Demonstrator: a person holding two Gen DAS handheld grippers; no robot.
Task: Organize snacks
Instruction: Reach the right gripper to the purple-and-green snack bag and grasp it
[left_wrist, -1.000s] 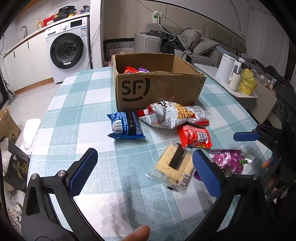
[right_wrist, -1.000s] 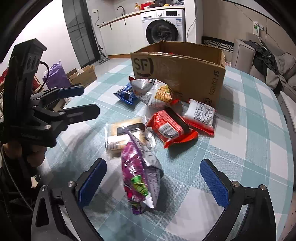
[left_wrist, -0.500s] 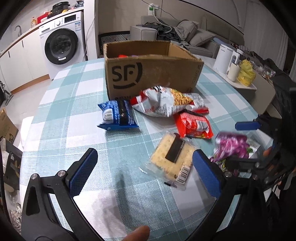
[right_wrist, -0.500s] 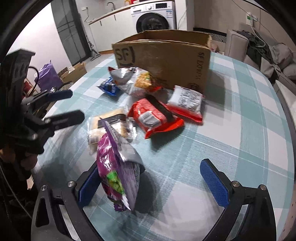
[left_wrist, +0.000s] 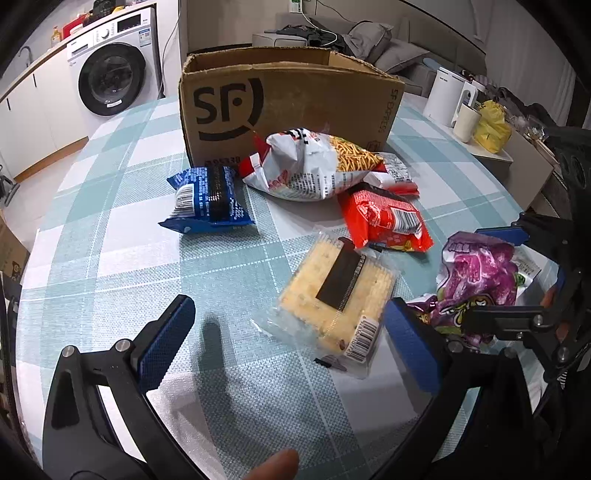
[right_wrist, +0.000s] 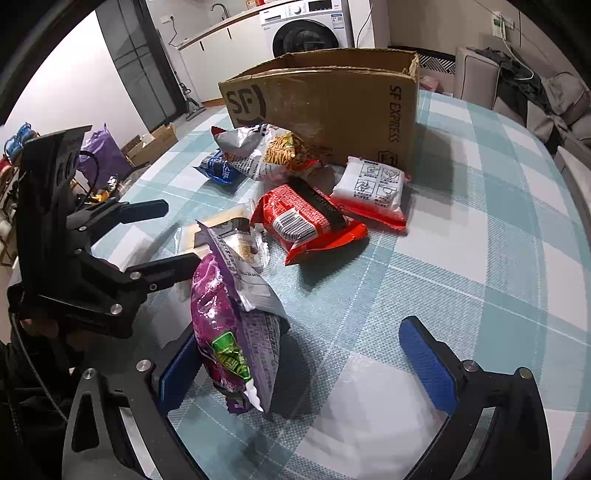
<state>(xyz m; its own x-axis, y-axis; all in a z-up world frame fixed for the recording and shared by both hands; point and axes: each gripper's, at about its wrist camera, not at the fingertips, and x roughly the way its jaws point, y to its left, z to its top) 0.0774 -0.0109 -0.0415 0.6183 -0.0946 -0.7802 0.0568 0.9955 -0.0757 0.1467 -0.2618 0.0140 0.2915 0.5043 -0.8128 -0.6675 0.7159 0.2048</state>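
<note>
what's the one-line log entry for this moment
phase: approach | right gripper: open, left finger against purple snack bag | left gripper: open, empty | cardboard box: behind snacks

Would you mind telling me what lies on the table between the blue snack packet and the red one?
Mostly bare tablecloth in the left wrist view; the white noodle-snack bag sits behind the gap between the blue packet and the red packet.

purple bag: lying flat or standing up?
Standing on edge, tilted. The purple bag rises off the tablecloth beside the right hand-held gripper's left finger; jaws wide open.
</note>
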